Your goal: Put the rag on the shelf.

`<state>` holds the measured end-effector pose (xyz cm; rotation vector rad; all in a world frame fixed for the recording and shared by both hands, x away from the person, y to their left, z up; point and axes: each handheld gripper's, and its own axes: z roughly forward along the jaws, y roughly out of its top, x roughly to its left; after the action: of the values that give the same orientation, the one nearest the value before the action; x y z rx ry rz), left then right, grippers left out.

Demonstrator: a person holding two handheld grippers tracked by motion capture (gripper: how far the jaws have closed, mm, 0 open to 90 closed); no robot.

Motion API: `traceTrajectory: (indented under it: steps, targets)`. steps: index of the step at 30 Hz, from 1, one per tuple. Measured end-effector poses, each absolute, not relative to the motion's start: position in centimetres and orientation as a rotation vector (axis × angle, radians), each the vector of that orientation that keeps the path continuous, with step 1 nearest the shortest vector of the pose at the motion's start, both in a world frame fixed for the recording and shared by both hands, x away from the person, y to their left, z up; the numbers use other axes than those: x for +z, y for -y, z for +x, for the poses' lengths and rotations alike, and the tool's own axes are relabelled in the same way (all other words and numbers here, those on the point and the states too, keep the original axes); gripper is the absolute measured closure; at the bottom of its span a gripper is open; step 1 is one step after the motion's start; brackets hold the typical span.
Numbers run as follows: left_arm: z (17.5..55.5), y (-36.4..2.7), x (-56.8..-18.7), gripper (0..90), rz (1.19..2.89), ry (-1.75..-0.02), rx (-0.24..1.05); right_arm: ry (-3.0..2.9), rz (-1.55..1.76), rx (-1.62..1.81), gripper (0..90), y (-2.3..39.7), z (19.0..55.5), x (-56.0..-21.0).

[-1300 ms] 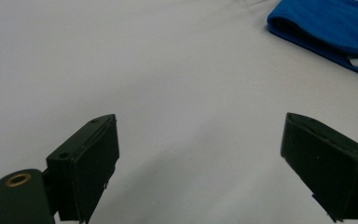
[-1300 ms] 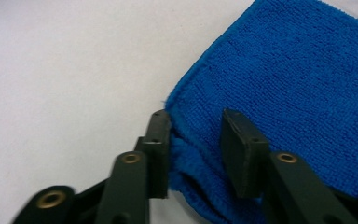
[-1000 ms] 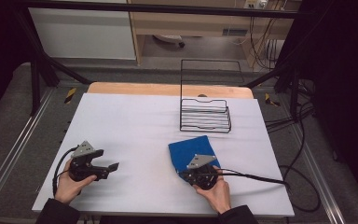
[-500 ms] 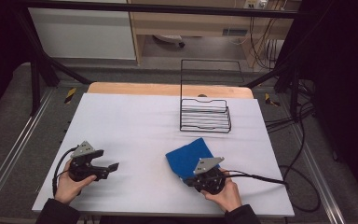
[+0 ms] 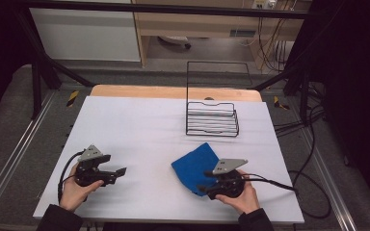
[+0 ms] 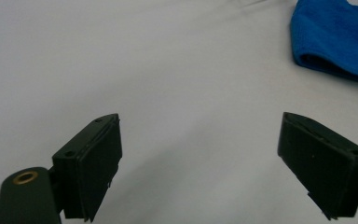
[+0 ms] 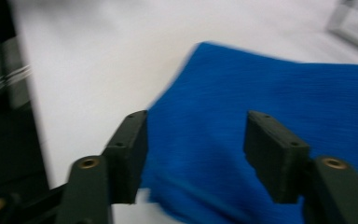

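Observation:
A folded blue cloth (image 5: 194,165) lies on the white table (image 5: 139,125), right of centre and toward the near edge. My right gripper (image 5: 202,182) hovers at the cloth's near right corner, pointing left. Its jaws have just been opening. In the right gripper view they (image 7: 196,121) stand apart above the cloth (image 7: 261,93), and the pads press on nothing. My left gripper (image 5: 119,174) rests low at the near left, open and empty. In its own view, the left gripper (image 6: 200,126) faces bare table, with the cloth (image 6: 335,37) at the upper right.
A black wire rack (image 5: 212,118) with a tall back frame stands at the far right of the table. A cable (image 5: 274,185) trails right from the right gripper. Bare white surface lies between the two hands.
The right gripper drew back to the right along the near edge, tugging the cloth askew, then its jaws opened and let the cloth go. The left gripper stayed put.

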<state>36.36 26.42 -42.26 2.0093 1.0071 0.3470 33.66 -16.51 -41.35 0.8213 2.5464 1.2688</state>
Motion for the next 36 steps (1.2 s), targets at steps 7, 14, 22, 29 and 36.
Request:
traceTrajectory:
  steps: [7,14,22,29,36]
  targets:
    - [37.4,-22.4,-40.7,24.0,2.038,-0.975,0.341,-2.312,1.141,1.213,45.2,20.2,36.6,-42.3]
    - [38.9,-17.0,-40.3,37.5,2.08,-0.929,0.294,-2.287,1.227,1.144,53.8,20.3,39.3,-43.7]
    - [40.9,-12.1,-41.8,50.2,2.149,-0.9,0.196,-2.32,1.28,1.094,67.1,20.3,40.1,-44.5]
    - [41.6,-10.0,-43.5,59.7,2.221,-0.878,0.149,-2.358,1.319,1.071,73.5,20.1,40.2,-45.0]
    - [41.9,-9.6,-44.4,76.6,2.253,-0.86,0.091,-2.369,1.359,1.105,84.3,19.9,40.3,-45.1]
